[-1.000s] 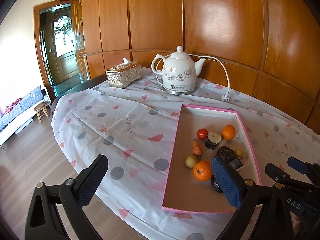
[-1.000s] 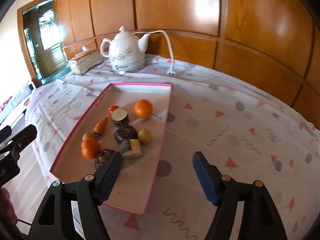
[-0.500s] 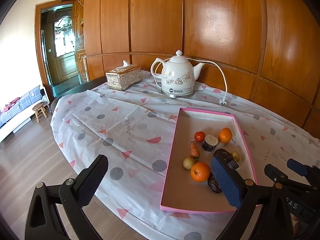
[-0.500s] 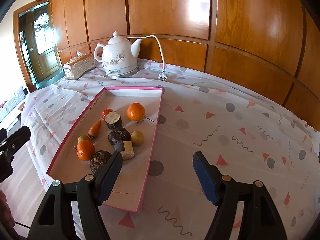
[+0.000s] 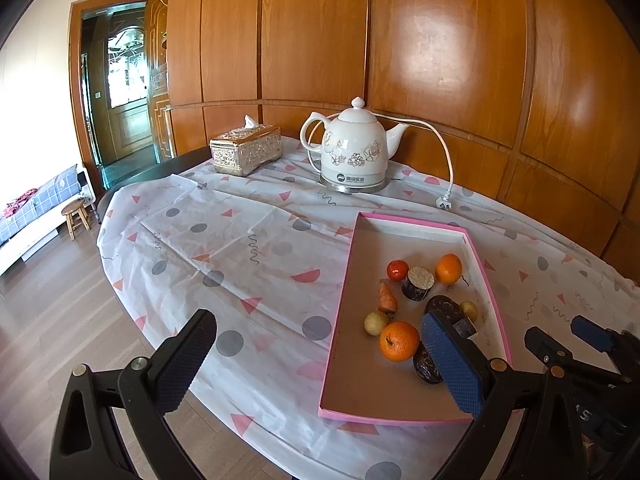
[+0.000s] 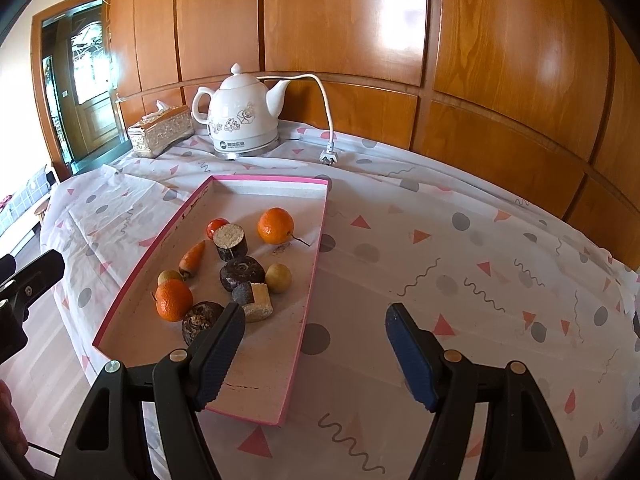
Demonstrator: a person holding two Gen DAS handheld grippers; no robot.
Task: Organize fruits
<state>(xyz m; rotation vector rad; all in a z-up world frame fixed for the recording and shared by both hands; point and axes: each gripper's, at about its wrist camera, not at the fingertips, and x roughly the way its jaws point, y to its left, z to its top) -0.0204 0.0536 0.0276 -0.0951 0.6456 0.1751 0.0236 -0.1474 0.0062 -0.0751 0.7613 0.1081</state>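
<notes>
A pink-rimmed tray (image 6: 310, 264) (image 5: 344, 300) lies on the patterned tablecloth. In it sit two oranges (image 6: 275, 225) (image 6: 173, 300), a small red fruit (image 6: 216, 227), a carrot piece (image 6: 193, 258), two yellow-green fruits (image 6: 279, 277), and several dark brown cut chunks (image 6: 242, 273). My right gripper (image 6: 314, 350) hovers open over the tray's near right corner, nothing between its fingers. My left gripper (image 5: 316, 360) stands open at the tray's near left side, empty; its right finger (image 5: 450, 364) hides part of a dark chunk.
A white floral kettle (image 5: 354, 152) with its cord and plug (image 5: 443, 202) stands at the back by the wooden wall. A gold tissue box (image 5: 245, 155) sits to its left. The table edge drops to wooden floor on the left.
Both views have drawn back and tilted up a little, so the tray and kettle sit lower and smaller in frame. The fruits lie where they were and both grippers stay open.
</notes>
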